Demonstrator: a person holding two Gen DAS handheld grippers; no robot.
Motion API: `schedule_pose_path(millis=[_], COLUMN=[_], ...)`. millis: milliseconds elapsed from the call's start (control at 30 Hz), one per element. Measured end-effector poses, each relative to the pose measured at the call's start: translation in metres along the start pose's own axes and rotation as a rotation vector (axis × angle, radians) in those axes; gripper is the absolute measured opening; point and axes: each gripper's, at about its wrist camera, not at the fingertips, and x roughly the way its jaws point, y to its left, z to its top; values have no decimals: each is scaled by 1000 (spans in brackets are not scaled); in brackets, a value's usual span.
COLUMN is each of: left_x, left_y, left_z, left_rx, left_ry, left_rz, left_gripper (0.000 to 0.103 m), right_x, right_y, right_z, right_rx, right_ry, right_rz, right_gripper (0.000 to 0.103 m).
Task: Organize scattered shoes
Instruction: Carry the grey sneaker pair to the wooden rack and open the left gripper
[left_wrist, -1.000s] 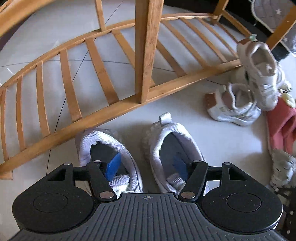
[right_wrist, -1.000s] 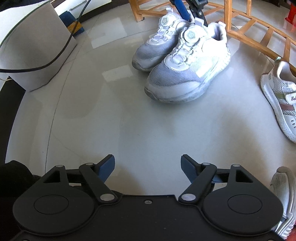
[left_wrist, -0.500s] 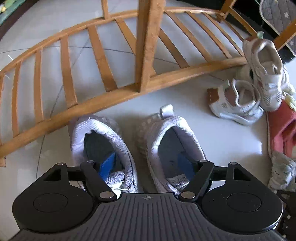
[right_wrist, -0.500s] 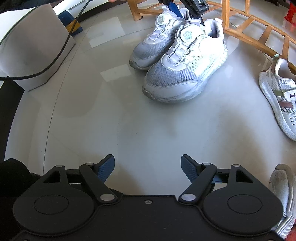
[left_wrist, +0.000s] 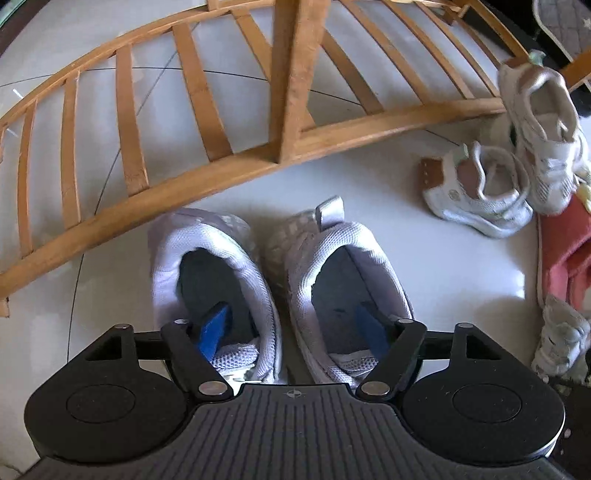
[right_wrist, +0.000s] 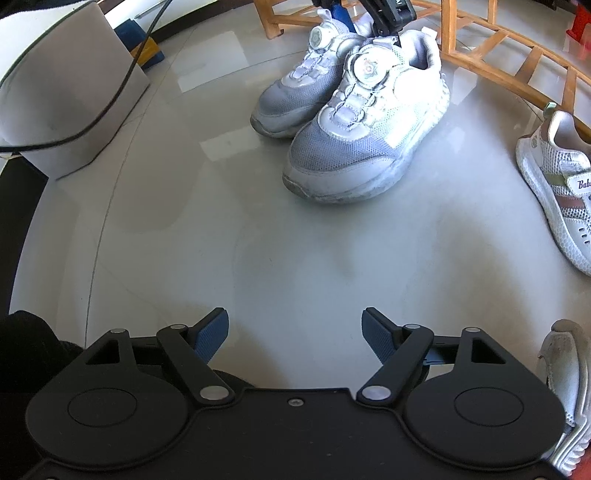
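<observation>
Left gripper (left_wrist: 291, 332) points down over a pair of grey sneakers (left_wrist: 280, 291) standing side by side on the pale floor (left_wrist: 424, 266), just in front of a slatted wooden rack (left_wrist: 229, 173). One blue finger (left_wrist: 214, 330) sits inside each shoe opening, the two inner walls between them; jaws closing, firm grip not certain. Right: small white shoes (left_wrist: 480, 192) lie scattered. Right gripper (right_wrist: 295, 334) hangs spread and empty above bare floor, well short of the pair.

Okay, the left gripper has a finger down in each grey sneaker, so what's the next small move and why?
Probably finish closing: the left gripper, jaws closing, has one finger inside each grey sneaker, the adjoining inner walls between them, so a pinch would likely grip both for lifting.
</observation>
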Motion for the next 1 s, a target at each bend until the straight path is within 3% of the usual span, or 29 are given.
schedule_pose_path(millis=[67, 133, 267, 667, 867, 1000], left_x=[3, 13, 18, 2, 2, 2], left_y=[3, 0, -3, 46, 80, 87], left_z=[3, 2, -2, -35, -43, -43], left_rx=[-28, 1, 39, -118, -194, -130], left_ry=[-3, 8, -13, -10, -18, -22], left_rz=[1, 27, 60, 100, 126, 147], left_gripper=[56, 52, 30, 27, 26, 26], right_x=[0, 0, 0, -11, -24, -35], right_y=[0, 0, 0, -15, -33, -36], right_z=[0, 0, -4, -12, -25, -39], right_rx=[0, 1, 7, 89, 220, 271], right_ry=[-1, -3, -1, -7, 11, 65], right_rz=[1, 2, -2, -23, -46, -63], right_gripper=[82, 82, 82, 82, 82, 82])
